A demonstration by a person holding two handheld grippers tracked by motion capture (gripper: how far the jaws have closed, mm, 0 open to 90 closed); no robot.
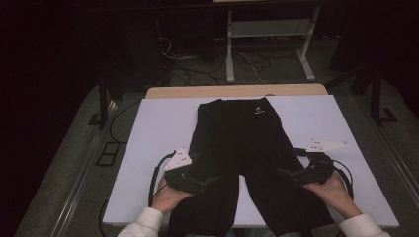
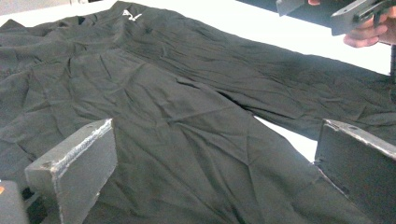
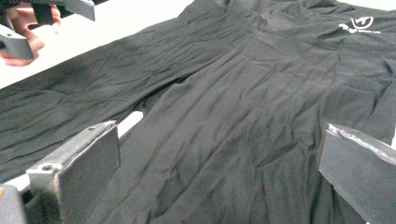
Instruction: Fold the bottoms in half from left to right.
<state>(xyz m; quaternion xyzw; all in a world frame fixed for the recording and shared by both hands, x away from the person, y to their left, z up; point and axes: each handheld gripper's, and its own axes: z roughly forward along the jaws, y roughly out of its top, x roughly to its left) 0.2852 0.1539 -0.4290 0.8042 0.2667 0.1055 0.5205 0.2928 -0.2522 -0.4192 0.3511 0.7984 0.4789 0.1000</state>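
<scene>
A pair of black trousers (image 1: 237, 143) lies flat on the white board (image 1: 158, 128), waistband at the far end. A small white logo (image 1: 259, 110) sits near the waist, and both legs run toward me and over the near edge. My left gripper (image 1: 210, 180) is open over the outer edge of the left leg, its jaws wide apart above the cloth (image 2: 187, 102) with nothing between them. My right gripper (image 1: 284, 173) is open at the outer side of the right leg, jaws spread over the fabric (image 3: 243, 107). Each gripper view shows the other gripper (image 2: 355, 14) (image 3: 28, 28) farther off.
The board rests on a wooden table whose far edge (image 1: 237, 91) shows past it. Bare white board lies on both sides of the trousers. Behind the table are cables on the floor (image 1: 197, 74) and a white metal stand (image 1: 269, 44). The surroundings are dark.
</scene>
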